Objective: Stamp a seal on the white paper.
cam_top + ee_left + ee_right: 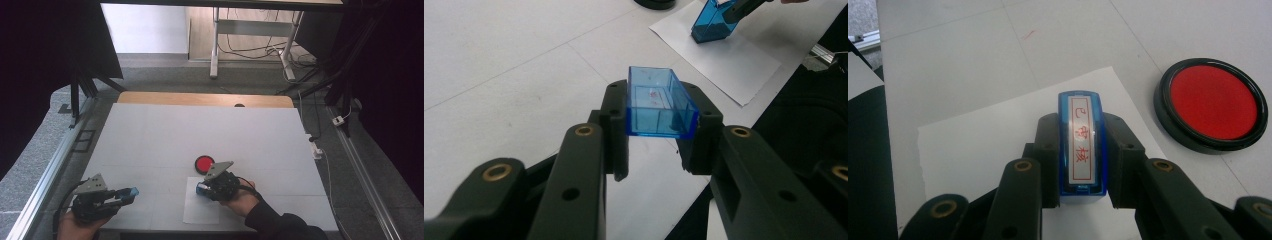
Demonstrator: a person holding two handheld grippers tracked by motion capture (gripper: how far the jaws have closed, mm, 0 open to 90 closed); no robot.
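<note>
My left gripper is shut on a clear blue plastic cap, an open rectangular shell, held just above the white table near its front left; the same blue cap shows at the jaw tips in the high view. My right gripper is shut on a blue stamp with a white face bearing red characters, held over a white sheet of paper. The right gripper sits over that paper in the high view. A round red ink pad in a black case lies just beyond, also the ink pad.
The white table surface stretches far ahead, with a wooden edge at the back. Metal rails run along both sides. A dark sleeve reaches in at the front right. Desk legs and cables lie on the floor beyond.
</note>
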